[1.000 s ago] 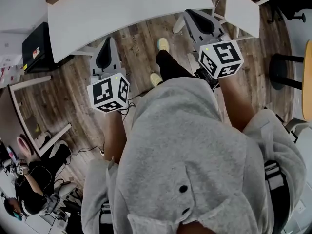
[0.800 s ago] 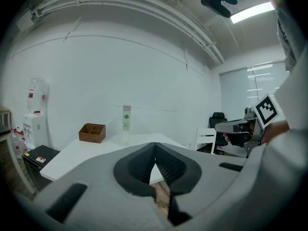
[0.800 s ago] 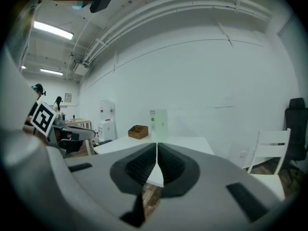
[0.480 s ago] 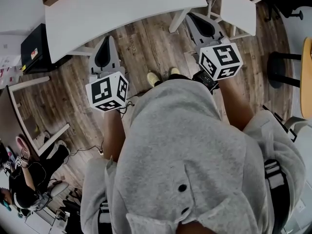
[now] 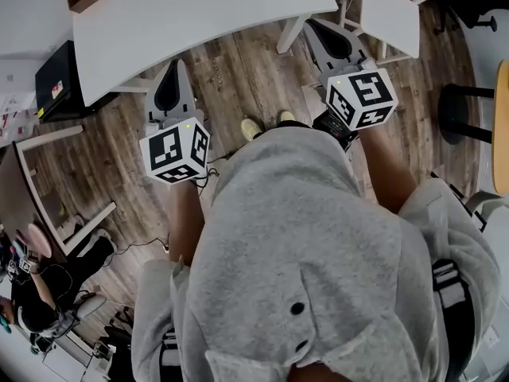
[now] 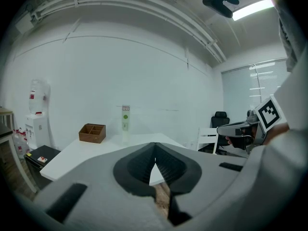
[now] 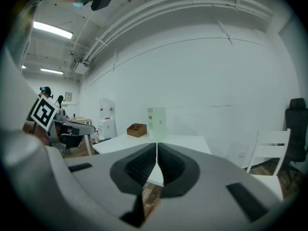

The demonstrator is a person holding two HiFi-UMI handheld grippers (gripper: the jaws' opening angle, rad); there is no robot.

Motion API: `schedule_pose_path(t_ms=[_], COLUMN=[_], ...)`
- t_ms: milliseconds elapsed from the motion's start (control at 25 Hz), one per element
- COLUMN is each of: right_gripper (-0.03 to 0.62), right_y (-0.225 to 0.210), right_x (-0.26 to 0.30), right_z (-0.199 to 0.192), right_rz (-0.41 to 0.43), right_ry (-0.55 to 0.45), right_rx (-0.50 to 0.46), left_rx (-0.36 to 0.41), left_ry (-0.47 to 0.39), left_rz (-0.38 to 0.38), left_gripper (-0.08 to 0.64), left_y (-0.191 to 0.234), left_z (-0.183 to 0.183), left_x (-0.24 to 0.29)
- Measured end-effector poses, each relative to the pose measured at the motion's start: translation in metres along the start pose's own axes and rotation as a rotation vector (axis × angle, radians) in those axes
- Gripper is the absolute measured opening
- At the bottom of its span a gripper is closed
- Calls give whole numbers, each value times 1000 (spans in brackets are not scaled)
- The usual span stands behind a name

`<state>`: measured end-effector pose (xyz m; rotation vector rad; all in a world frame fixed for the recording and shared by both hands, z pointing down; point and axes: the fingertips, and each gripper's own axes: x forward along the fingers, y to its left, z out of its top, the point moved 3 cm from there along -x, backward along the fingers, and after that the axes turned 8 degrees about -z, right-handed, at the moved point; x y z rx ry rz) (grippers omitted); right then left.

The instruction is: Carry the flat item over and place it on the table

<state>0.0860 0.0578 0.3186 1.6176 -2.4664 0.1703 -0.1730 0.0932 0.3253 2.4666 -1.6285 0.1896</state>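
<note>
- Facing the table (image 5: 199, 14), left gripper (image 6: 154, 161) and right gripper (image 7: 157, 153) point forward, likely headed to it.
- Both jaws sit together, pinching nothing.
- No flat item shows; where it lies is unclear.

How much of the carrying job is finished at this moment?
Done: nothing visible. The white table carries a brown wooden organiser and an upright translucent panel, and no flat item lies on its visible part. In hand: nothing, since the left gripper and right gripper have jaws shut and empty. Left: fetching, carrying and placing the flat item.
</note>
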Motion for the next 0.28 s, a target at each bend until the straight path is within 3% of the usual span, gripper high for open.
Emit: schedule_pose_path(t_ms=[280], right_gripper=[28], right_y=[7], right_x=[8], right_z=[5], right_rz=[12], right_ry=[-8], right_rx=[-16], left_rx=[-28], left_ry=[-2], left_rz=[7], left_gripper=[21], left_y=[8], left_z=[-1], left_x=[0])
